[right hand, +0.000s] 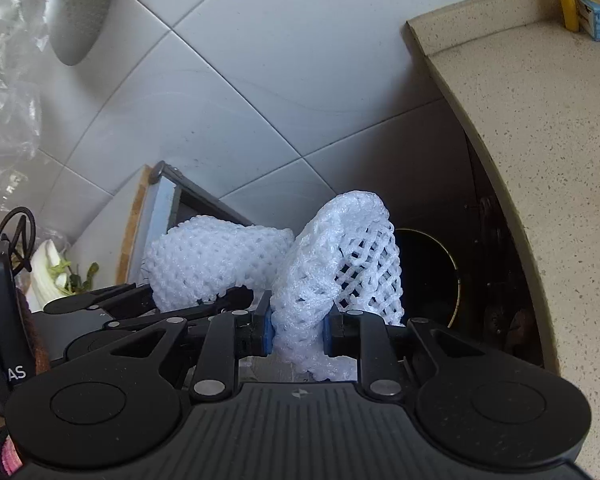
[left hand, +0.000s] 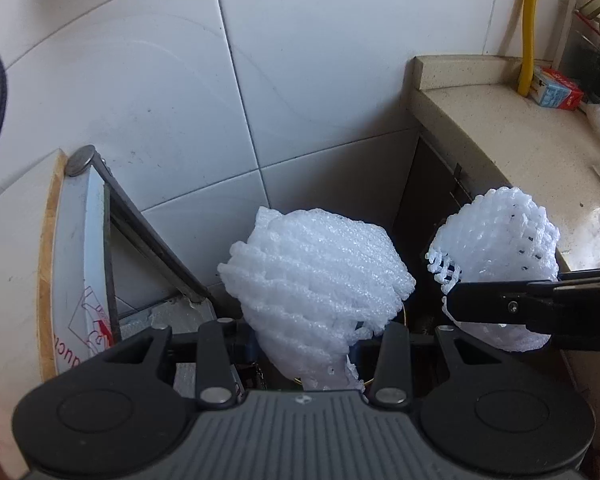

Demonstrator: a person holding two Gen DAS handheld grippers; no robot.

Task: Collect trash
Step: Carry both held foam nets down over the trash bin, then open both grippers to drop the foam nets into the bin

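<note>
- Left claw (left hand: 300,344) clamped on a white foam net (left hand: 316,280); net bulging up above the fingers, its lower tail squeezed between them.
- Right claw (right hand: 298,334) clamped on a second foam net (right hand: 340,264); blue pads (right hand: 267,334) pressing its narrow end from both sides, open mesh flaring out above.
- From the left wrist view, right claw (left hand: 512,308) entering from the right edge, carrying the second foam net (left hand: 496,240) just beside the first one, the two nets apart.
- From the right wrist view, left claw (right hand: 204,300) to the left, with the first foam net (right hand: 216,260) nearly touching the second.
- Both nets held in the air in front of the white tiled wall (left hand: 300,80), left of the speckled desk (left hand: 520,140).
- Dark round opening (right hand: 428,276) with a thin gold rim below the desk edge, just right of the second net; whether a bin, cannot tell.
- On the desk near the wall: a small blue and red carton (left hand: 556,90) beside a yellow hose (left hand: 528,24).
- Left of the nets, a tilted grey frame (left hand: 100,240) leaning at the wall.
</note>
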